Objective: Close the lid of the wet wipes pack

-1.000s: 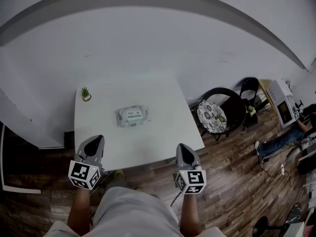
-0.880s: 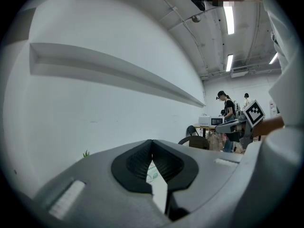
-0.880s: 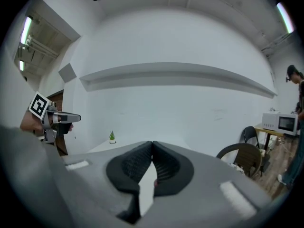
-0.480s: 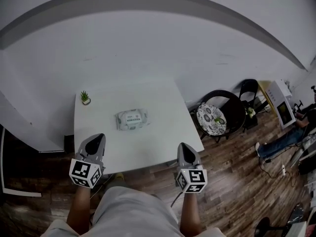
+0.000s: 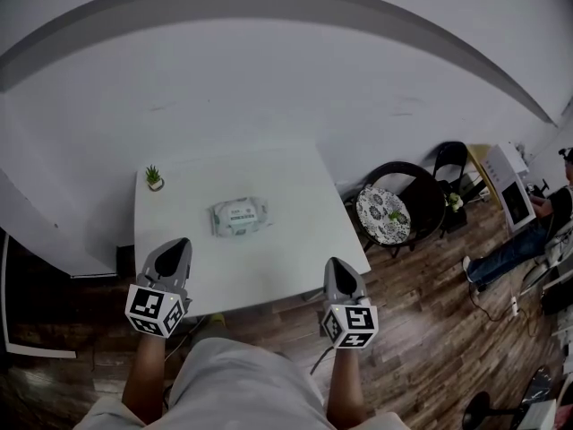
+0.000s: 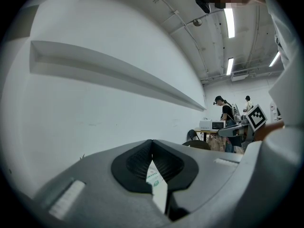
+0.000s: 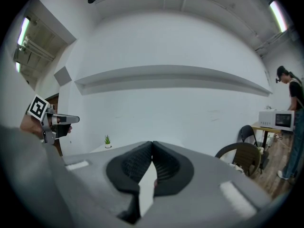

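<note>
The wet wipes pack (image 5: 239,215) lies flat on the white table (image 5: 295,240), a little left of its middle, its label up. Whether its lid stands open is too small to tell. My left gripper (image 5: 173,251) is shut and hovers over the table's near left corner, well short of the pack. My right gripper (image 5: 337,270) is shut too, at the table's near right edge. A sliver of the pack (image 6: 153,177) shows in the left gripper view through the gap below the closed jaw tips. Both grippers hold nothing.
A small potted plant (image 5: 154,176) stands at the table's far left corner. A round black chair (image 5: 396,206) with a patterned cushion is right of the table. A white wall lies behind. People sit and stand at the far right (image 5: 537,231). Wooden floor surrounds the table.
The view shifted slightly; both grippers stay shut and hover at the table's near edge, almost unmoved. The pack has not moved.
</note>
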### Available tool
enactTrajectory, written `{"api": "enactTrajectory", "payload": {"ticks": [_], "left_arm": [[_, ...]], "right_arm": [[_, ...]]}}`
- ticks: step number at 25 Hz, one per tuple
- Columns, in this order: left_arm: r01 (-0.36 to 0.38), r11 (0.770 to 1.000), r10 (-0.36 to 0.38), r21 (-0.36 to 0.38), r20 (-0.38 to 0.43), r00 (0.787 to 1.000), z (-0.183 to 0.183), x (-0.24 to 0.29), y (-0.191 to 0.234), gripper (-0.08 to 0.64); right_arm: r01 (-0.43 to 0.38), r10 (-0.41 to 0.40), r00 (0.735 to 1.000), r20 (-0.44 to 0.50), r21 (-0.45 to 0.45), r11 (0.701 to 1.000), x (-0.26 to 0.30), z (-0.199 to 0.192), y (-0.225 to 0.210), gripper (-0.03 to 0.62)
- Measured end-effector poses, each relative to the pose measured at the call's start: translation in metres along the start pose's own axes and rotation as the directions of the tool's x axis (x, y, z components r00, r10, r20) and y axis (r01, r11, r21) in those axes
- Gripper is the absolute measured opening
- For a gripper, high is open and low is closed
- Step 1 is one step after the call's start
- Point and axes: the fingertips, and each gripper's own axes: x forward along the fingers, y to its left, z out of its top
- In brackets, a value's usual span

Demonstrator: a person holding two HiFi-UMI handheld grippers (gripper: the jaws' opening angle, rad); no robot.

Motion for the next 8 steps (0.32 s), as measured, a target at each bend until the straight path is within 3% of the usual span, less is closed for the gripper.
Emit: {"api": "enactTrajectory", "payload": {"ticks": [8], "left_arm": [[0.000,1.000,0.000,-0.008,0.017,1.000,0.0017,-0.0018,0.0034,0.006]], "right_arm": [[0.002,-0.002,1.000,0.010,0.000,1.000,0.0009,0.0008,0.0052,0.003]]}}
